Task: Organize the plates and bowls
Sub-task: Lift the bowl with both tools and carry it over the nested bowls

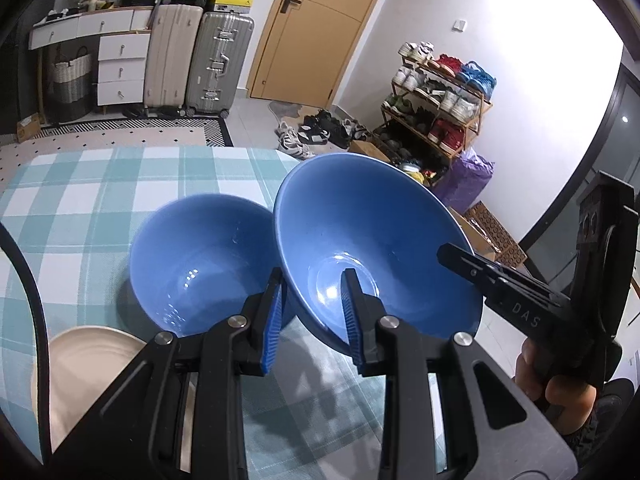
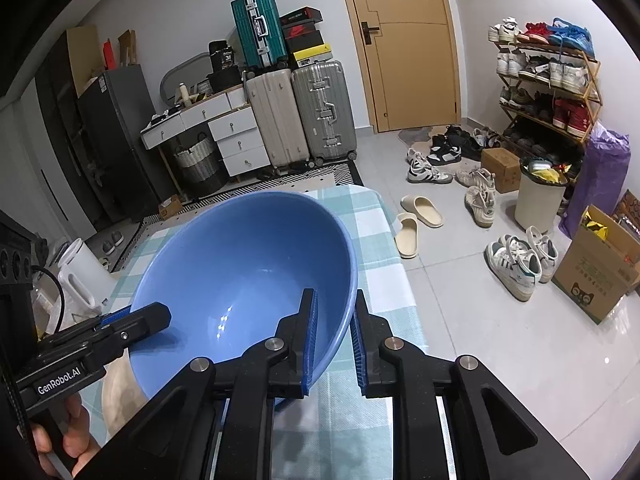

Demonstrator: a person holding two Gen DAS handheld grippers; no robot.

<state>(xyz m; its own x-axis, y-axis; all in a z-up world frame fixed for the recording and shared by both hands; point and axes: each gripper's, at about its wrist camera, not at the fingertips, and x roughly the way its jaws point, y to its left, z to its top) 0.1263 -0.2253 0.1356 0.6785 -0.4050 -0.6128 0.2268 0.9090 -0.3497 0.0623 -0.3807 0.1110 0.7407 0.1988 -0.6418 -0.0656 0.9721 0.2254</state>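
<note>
A cluttered entryway here: suitcases stacked by a wooden door, a loaded shoe rack, and up front a tabletop under a teal-and-white checked cloth. In the air above it, the large blue bowl, tilted and carried from both sides. The left gripper is clamped over the near rim, one blue ribbed pad inside the wall and one outside. The right gripper pinches the opposite rim the same way, jaws drawn in tight on the thin wall.

Just beside it, a smaller blue bowl sits on the cloth, rim nearly touching the big one, and a cream plate lies at the near-left edge.

That big bowl looks glazed ceramic: smooth, glossy, throwing back highlights, so probably weighty, rigid, slick and quick to chip on a hard landing. The flaring rim is the only real purchase, and two opposed grips make sense against twisting. The ribbed pads should help with bite. I'd want it lowered level and gently.
</note>
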